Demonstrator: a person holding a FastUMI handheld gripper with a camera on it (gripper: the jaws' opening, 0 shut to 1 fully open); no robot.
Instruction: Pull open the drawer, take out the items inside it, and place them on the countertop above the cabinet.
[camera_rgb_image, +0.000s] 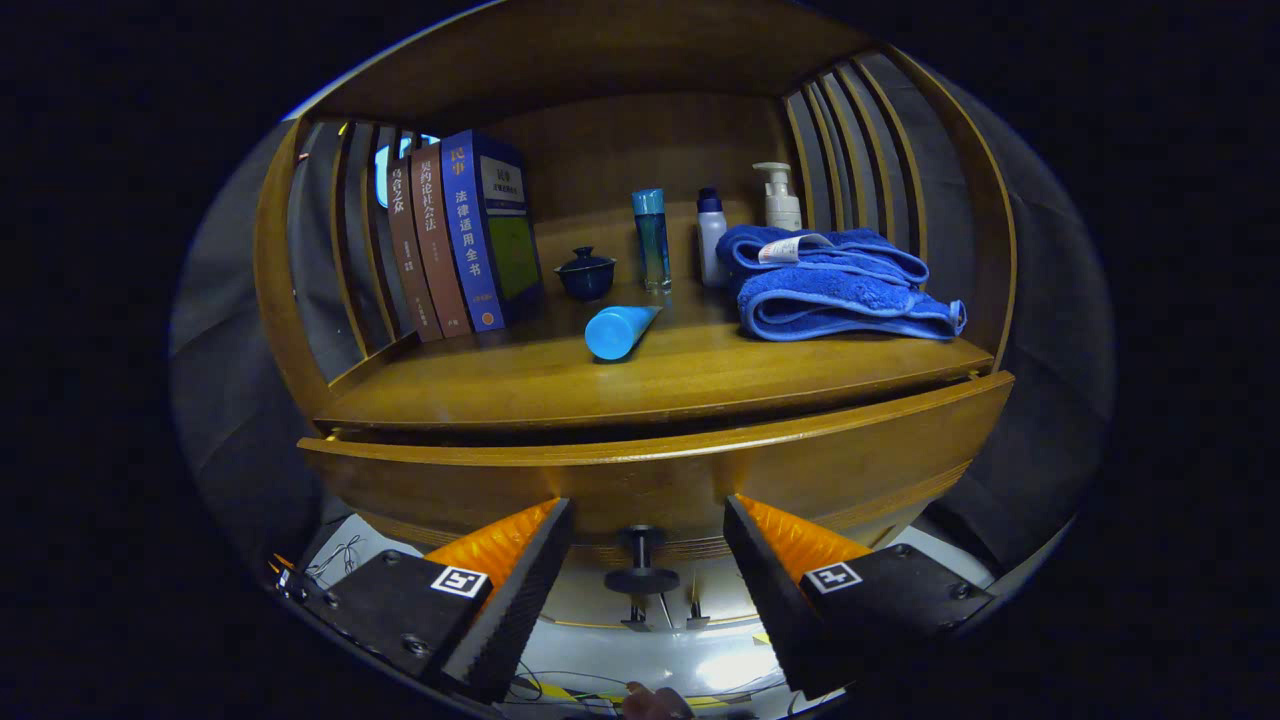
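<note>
A wooden cabinet has a drawer front standing slightly out from the cabinet body, a dark gap showing along its top edge. Its small black knob sits between my fingers. My gripper is open, the fingers either side of the knob without touching it. What lies inside the drawer is hidden. The countertop lies just above the drawer. On it lies a light blue tube on its side.
On the countertop stand three books at the left, a dark blue lidded cup, a tall blue bottle, a white bottle and a pump bottle. A folded blue towel lies at the right. Slatted sides enclose the shelf.
</note>
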